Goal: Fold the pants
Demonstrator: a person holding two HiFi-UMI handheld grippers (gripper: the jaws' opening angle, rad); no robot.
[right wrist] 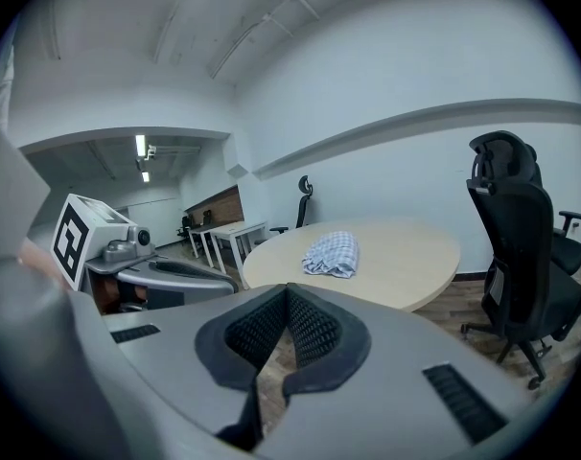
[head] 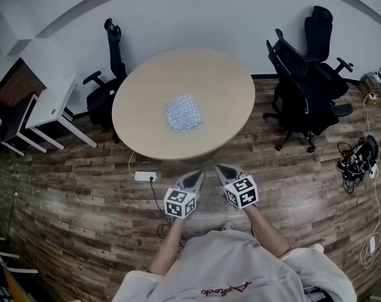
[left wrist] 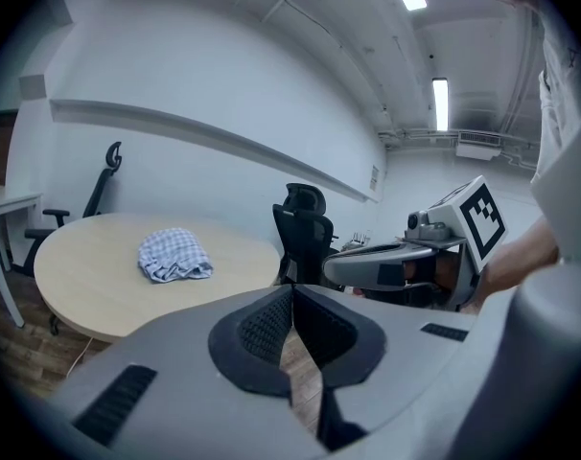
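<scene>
A crumpled bundle of blue-and-white checked pants point(head: 184, 113) lay near the middle of a round, pale wooden table point(head: 225, 83), with nothing touching it. The person stood back from the table's near edge, over the dark plank floor point(head: 77, 190), holding both tools out in front, side by side and close to each other. The left gripper point(left wrist: 291, 293) had its two dark ribbed jaws pressed together with nothing between them. The right gripper point(right wrist: 287, 291) was the same, jaws closed tight on nothing. Both pointed toward the table and slightly downward, well apart from the pants. A black office chair point(head: 307, 74) stood to the right of the table and another black chair point(head: 107, 80) to its left, beside a white desk point(head: 49, 96). A white power strip point(head: 145, 176) lay on the floor just under the table's near edge.
</scene>
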